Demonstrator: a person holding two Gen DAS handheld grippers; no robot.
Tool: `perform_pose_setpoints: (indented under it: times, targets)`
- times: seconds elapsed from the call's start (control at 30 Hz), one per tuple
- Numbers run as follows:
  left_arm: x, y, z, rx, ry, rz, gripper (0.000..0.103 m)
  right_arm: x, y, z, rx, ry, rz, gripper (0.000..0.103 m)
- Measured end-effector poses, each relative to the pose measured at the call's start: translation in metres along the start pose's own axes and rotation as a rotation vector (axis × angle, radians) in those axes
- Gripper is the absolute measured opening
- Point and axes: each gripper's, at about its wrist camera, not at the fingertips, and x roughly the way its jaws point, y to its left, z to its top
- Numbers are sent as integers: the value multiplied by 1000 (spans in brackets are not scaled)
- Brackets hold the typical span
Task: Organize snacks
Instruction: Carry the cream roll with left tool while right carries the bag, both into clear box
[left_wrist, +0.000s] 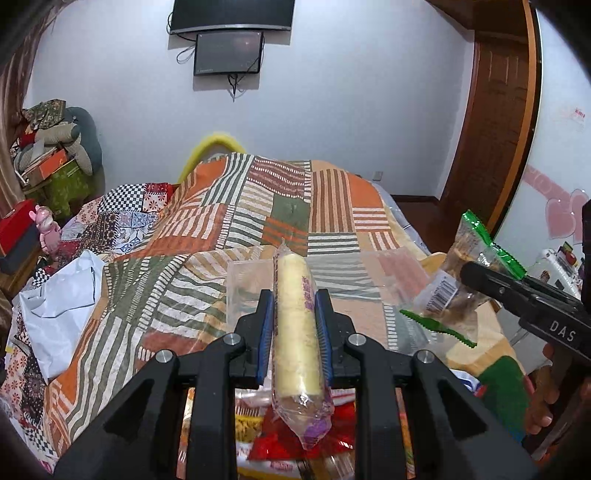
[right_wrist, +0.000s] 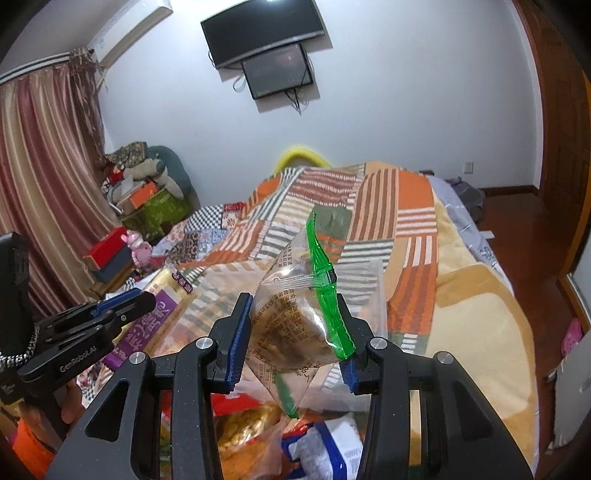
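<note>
Pale yellow roll snack in clear wrapper (left_wrist: 295, 321) pinched in left gripper (left_wrist: 294, 295), above bed w/ striped patchwork quilt (left_wrist: 221, 229). Right gripper (right_wrist: 295, 314) clamps clear green-edged pastry packet (right_wrist: 295, 317), near bed's right edge.

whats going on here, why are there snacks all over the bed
A person is sorting snacks over a bed with a patchwork quilt, holding a gripper in each hand. The left gripper has its jaws shut on a long pale yellow snack roll in clear wrap. The right gripper is shut on a clear cookie packet with green edges. Both are lifted above a pile of snacks below, near a clear container.
</note>
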Motion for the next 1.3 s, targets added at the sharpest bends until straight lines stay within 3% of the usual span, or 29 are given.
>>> perform_pose_setpoints:
  times: [0.47,0.7,0.93,1.1,1.23,1.3]
  targets:
    - [59,10,-6,-8,133,-22,22,45,2,-2,-19,122,16,38]
    - [58,8,-9,4,126,-7,24,53,1,0,-24,151,-10,41]
    - [40,7,-10,11,116,-25,28,37,4,0,-50,119,-34,58]
    - [14,7,-11,16,78,-27,48,17,6,-1,-66,95,-37,60]
    - [-9,8,-15,19,56,-19,57,-4,3,-5,-65,83,-37,60]
    - [-23,10,-20,13,46,-16,69,-15,0,-9,-70,76,-47,60]
